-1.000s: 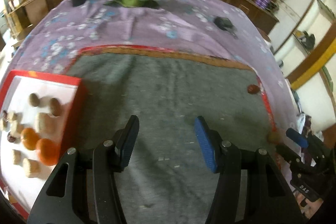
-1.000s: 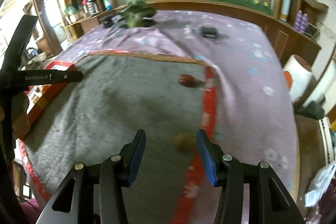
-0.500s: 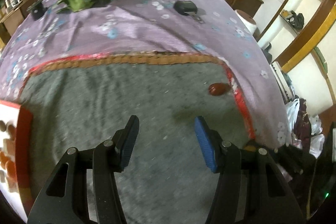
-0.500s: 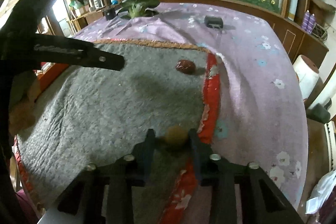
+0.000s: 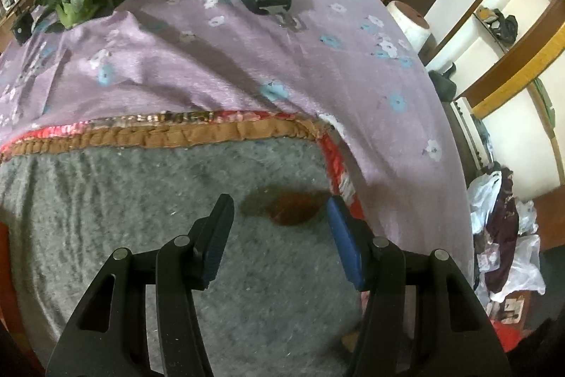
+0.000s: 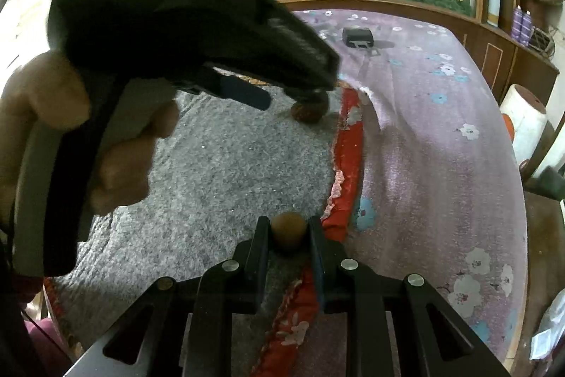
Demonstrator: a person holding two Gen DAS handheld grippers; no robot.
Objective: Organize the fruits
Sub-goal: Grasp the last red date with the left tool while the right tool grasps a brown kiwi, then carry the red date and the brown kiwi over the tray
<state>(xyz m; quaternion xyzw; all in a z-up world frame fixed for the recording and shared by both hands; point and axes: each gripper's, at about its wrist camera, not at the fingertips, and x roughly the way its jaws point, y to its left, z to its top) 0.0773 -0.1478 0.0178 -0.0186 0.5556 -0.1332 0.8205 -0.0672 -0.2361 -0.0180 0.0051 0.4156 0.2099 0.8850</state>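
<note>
Right gripper (image 6: 287, 237) has its fingers clamped on a small tan round fruit (image 6: 287, 230), held at the fingertips right at the grey mat (image 6: 219, 172) edge beside the red trim (image 6: 348, 143). Looks light, firm-shelled, likely brittle: keep the squeeze modest, grip across the widest part.

Left gripper (image 5: 279, 234) has fingers spread, nothing touched, angled steeply down over the dark red fruit (image 5: 293, 209), which lies on the mat between the fingers, nearer the blue-padded one. Motion-blurred there; in the right wrist view it sits (image 6: 307, 110) under the left gripper's tips. Probably a wrinkled, soft-skinned date: light, may roll, so pinch across the short axis at mid-body.

A hand (image 6: 70, 136) wraps the left gripper's handle.
</note>
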